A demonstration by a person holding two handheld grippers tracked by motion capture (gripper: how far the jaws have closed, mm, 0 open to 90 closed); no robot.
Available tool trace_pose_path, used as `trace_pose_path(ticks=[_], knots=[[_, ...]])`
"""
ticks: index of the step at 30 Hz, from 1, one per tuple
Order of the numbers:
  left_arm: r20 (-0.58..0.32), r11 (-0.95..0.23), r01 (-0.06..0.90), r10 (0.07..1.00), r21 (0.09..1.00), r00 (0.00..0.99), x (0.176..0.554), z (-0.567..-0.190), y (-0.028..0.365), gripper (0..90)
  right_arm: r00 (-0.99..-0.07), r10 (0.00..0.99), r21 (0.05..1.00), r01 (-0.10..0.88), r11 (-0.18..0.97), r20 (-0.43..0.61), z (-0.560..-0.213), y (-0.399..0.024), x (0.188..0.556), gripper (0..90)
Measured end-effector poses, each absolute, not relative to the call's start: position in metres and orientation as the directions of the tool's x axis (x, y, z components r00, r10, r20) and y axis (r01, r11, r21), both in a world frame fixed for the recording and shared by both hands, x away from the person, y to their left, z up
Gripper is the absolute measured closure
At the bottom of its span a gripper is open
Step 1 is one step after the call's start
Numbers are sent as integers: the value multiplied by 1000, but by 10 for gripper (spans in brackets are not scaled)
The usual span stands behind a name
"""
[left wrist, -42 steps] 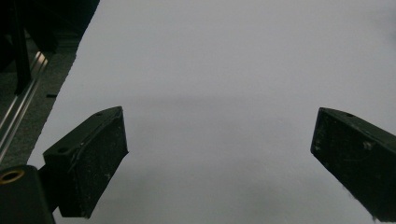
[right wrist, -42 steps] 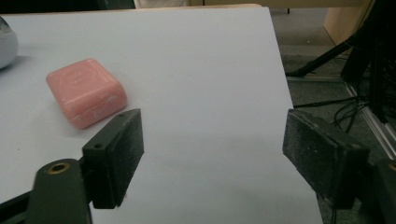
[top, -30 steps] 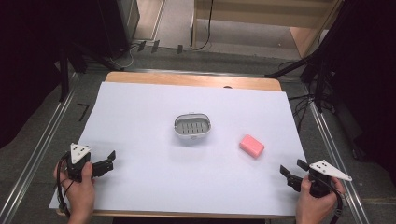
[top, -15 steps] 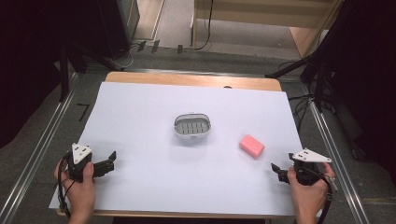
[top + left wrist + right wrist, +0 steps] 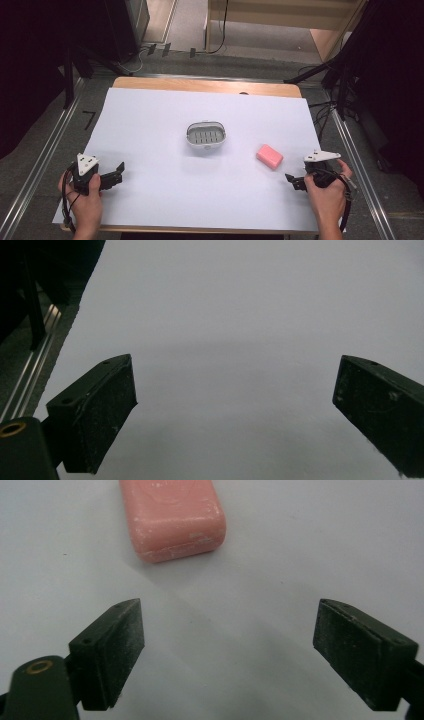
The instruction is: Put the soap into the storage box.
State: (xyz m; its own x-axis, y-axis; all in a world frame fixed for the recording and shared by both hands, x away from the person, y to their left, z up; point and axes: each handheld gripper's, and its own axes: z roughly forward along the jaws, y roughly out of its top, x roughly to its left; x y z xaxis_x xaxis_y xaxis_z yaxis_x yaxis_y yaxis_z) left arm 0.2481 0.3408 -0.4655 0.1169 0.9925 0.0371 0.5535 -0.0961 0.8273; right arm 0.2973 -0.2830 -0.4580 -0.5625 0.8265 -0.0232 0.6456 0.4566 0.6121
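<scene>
The right gripper (image 5: 291, 181) sits near the pink soap (image 5: 269, 156), its jaws apart, just opened wider, with nothing between them. The soap lies on the white sheet (image 5: 150, 125), right of the dish (image 5: 206, 136). The left gripper (image 5: 119, 171) rests open, far left.

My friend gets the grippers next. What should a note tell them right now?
Right gripper: open, its jaws have just been opening, nothing between them; it points at the pink soap, close but not touching.
Left gripper: open, holding nothing, over bare white sheet at the near left.
Pink soap: lies flat on the sheet, right of the soap dish.
Soap dish: mid-table, nothing in it.
Done: nothing moved yet.
Left: probably grip the soap with the right gripper and set it in the dish.
</scene>
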Motion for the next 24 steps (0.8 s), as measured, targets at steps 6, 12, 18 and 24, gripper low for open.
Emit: trace_pose_path(ticks=[6, 12, 18, 24], knots=[[38, -97, 554, 992, 827, 118, 248, -465, 341, 43, -597, 802, 558, 661, 502, -14, -456, -275, 307, 67], [40, -99, 557, 992, 825, 117, 248, -465, 341, 42, -611, 791, 534, 666, 521, -11, -448, -268, 316, 72], [40, -99, 558, 992, 824, 118, 248, -465, 341, 43, -623, 782, 509, 672, 538, -6, -442, -262, 326, 78], [42, -103, 558, 992, 824, 121, 248, -466, 341, 43, -645, 764, 490, 665, 564, -5, -439, -254, 333, 120]])
